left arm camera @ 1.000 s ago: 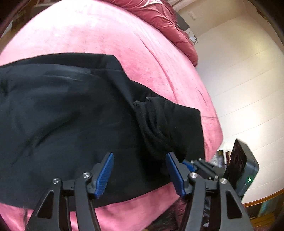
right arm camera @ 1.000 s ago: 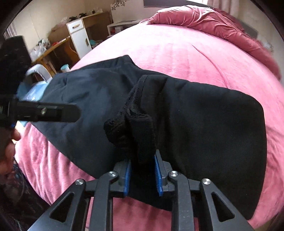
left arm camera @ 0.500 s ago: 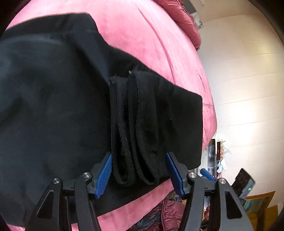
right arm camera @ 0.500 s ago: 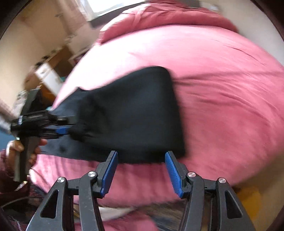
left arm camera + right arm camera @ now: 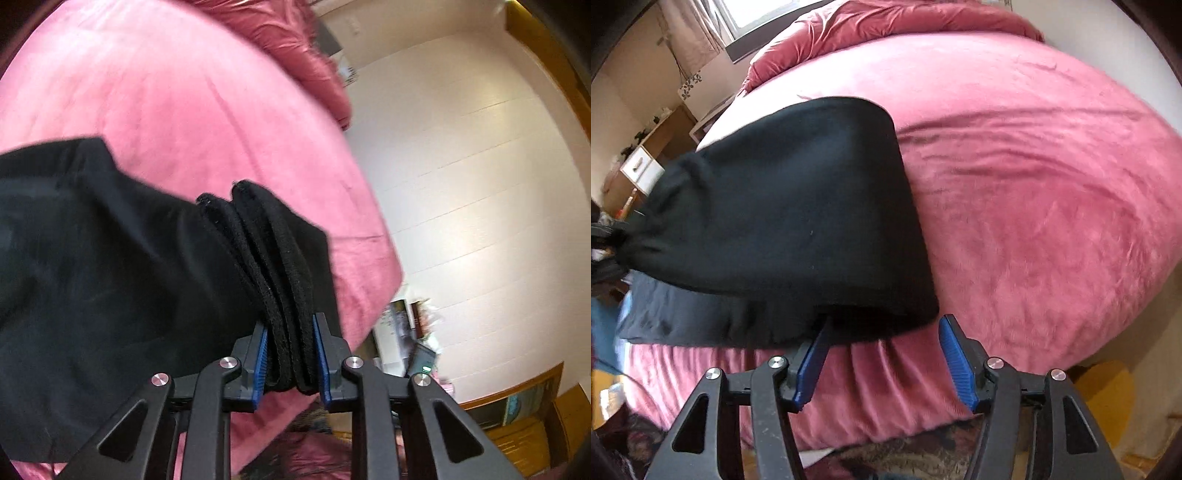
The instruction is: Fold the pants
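Black pants (image 5: 110,277) lie across a pink bed (image 5: 184,92). One end is gathered into thick folds, and my left gripper (image 5: 290,325) is closing on that bunch, its blue pads pressing it from both sides and holding it a little above the bed. In the right wrist view the pants (image 5: 783,214) stretch leftwards to that pinched end at the frame's edge. My right gripper (image 5: 886,325) is at the bed's near edge, its jaws opening. The pants' rounded fold lies just ahead of its fingertips, and the left fingertip (image 5: 822,336) reaches the fabric's rim. Nothing is gripped there.
A crumpled pink duvet (image 5: 886,26) is heaped at the head of the bed (image 5: 1052,203). A white wall (image 5: 461,184) stands past the bed's right side. A wooden cabinet with a white drawer (image 5: 642,170) and clutter stand at the left, below a window (image 5: 764,11).
My left jaws have narrowed onto the bunched pants end and lifted it. My right gripper let go of the fabric, opened and swung right along the bed edge to the folded end.
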